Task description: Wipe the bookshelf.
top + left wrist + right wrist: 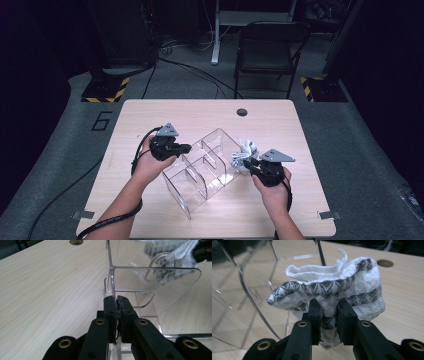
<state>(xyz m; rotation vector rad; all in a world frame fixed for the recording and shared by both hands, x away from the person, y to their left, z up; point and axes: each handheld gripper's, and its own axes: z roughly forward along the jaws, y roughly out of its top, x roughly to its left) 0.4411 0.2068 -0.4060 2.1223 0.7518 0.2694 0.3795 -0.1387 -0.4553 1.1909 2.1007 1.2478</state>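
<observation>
Table (150, 115) evenly lit from above; surrounding room left dark. Faint glare seen on clear acrylic organizer (155, 280). Near jaws slightly blurred.

A large number "6" (101, 121) is painted on the grey floor (60, 130).

The see-through plastic box with dividers (202, 167) looks smooth, hard and shiny like glass. The white cloth with grey zigzag stripes (329, 293) looks soft, knitted and a bit fuzzy. The pale wooden tabletop (150, 112) is smooth and matt, with fine lines. The black plastic left gripper (116, 305) looks dull.
</observation>
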